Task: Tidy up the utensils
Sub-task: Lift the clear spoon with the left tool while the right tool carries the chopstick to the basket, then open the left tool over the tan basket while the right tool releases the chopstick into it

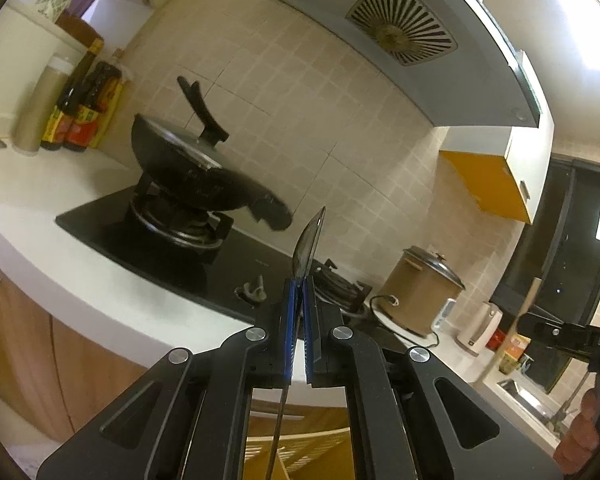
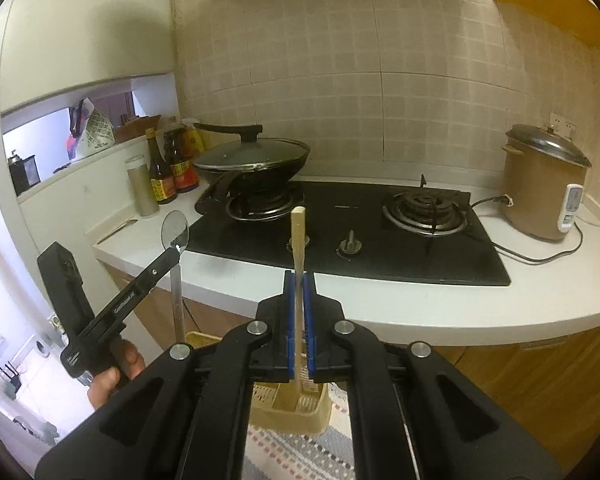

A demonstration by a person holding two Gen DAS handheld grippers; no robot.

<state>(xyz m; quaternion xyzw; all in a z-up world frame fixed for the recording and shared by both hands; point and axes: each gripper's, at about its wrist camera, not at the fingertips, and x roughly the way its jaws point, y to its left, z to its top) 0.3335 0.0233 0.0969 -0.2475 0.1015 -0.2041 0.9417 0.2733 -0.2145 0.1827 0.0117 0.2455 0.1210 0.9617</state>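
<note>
My left gripper (image 1: 300, 280) is shut on a metal spoon (image 1: 309, 246), gripped just below the bowl, which points up; the handle hangs down between the fingers. The right wrist view shows that left gripper (image 2: 176, 250) and the spoon (image 2: 175, 229) at the left, held by a hand. My right gripper (image 2: 299, 276) is shut on a wooden spatula (image 2: 298, 236), narrow handle end up. Its wider end reaches down to a beige utensil basket (image 2: 300, 420) below the counter edge. In the left wrist view, the right gripper (image 1: 526, 320) with the spatula (image 1: 529, 300) shows at the far right.
A black gas hob (image 2: 380, 240) sits in the white counter (image 2: 420, 304). On its left burner stands a lidded wok (image 2: 256, 160). Sauce bottles (image 2: 162, 176) stand at the left, a brown rice cooker (image 2: 540, 184) at the right. Another spoon (image 2: 118, 230) lies on the counter's left end.
</note>
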